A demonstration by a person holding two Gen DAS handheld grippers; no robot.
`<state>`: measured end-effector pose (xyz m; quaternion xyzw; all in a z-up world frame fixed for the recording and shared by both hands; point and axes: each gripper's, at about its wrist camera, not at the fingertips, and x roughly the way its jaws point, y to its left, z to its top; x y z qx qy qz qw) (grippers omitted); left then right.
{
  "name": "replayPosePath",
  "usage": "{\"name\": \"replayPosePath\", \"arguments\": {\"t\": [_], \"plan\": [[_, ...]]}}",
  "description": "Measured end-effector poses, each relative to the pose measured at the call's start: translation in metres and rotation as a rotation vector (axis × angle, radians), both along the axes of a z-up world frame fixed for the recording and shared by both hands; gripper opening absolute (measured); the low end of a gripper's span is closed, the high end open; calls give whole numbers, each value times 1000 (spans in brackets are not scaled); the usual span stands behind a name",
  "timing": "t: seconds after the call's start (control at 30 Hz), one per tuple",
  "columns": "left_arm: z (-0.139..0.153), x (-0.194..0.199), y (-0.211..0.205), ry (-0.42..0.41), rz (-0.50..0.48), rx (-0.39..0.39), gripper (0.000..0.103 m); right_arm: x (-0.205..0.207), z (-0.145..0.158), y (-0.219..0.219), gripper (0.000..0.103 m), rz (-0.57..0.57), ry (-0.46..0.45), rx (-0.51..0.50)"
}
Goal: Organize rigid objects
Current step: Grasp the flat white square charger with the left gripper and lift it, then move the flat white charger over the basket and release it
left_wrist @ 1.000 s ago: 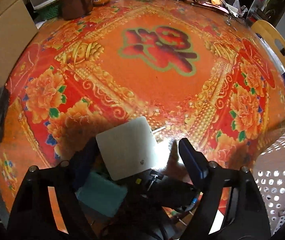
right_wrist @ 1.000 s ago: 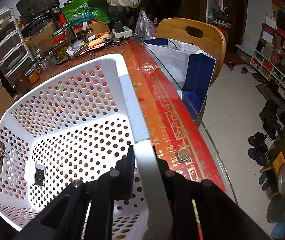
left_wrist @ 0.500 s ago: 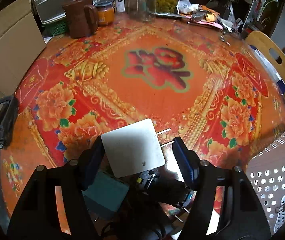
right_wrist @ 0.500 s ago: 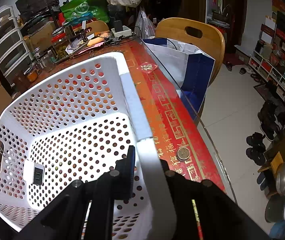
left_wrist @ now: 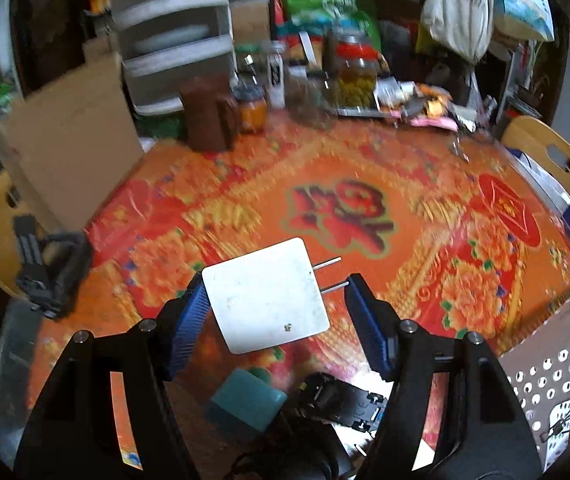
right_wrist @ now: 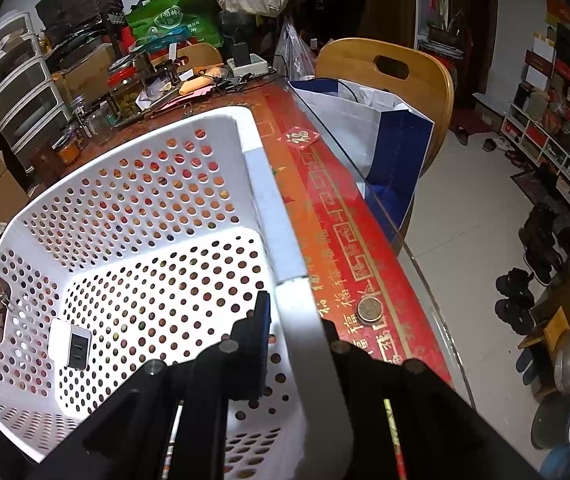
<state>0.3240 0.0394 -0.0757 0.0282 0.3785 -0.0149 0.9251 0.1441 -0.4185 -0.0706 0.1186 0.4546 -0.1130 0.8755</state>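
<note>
My left gripper [left_wrist: 275,310] is shut on a white square charger [left_wrist: 265,299] with two metal prongs and holds it above the red and orange tablecloth [left_wrist: 365,200]. A teal block [left_wrist: 247,402] and a black clip [left_wrist: 345,400] lie on the table below it. My right gripper [right_wrist: 295,320] is shut on the right rim of a white perforated basket [right_wrist: 273,208]. A small white charger [right_wrist: 69,342] lies on the basket floor. The basket's corner also shows at the right edge of the left wrist view [left_wrist: 565,360].
Jars [left_wrist: 355,68], a brown jug [left_wrist: 209,118], a drawer unit [left_wrist: 173,32] and cardboard [left_wrist: 69,152] stand at the table's far side. A black object [left_wrist: 53,276] sits at the left edge. A coin [right_wrist: 369,309], a bag [right_wrist: 369,136] and a wooden chair [right_wrist: 389,68] lie right of the basket.
My left gripper has risen with the white charger and tilted up, so the table's far side has come into view. The right gripper has stayed clamped on the basket rim.
</note>
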Motion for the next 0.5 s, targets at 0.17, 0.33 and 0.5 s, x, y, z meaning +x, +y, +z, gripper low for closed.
{"name": "replayPosePath", "arguments": {"t": [0.17, 0.33, 0.5], "plan": [[19, -11, -11, -59, 19, 55, 66, 1, 0, 0, 12, 6, 0, 2], [35, -25, -22, -88, 28, 100, 66, 0, 0, 0, 12, 18, -7, 7], [59, -42, -35, -110, 21, 104, 66, 1, -1, -1, 12, 26, -20, 21]]}}
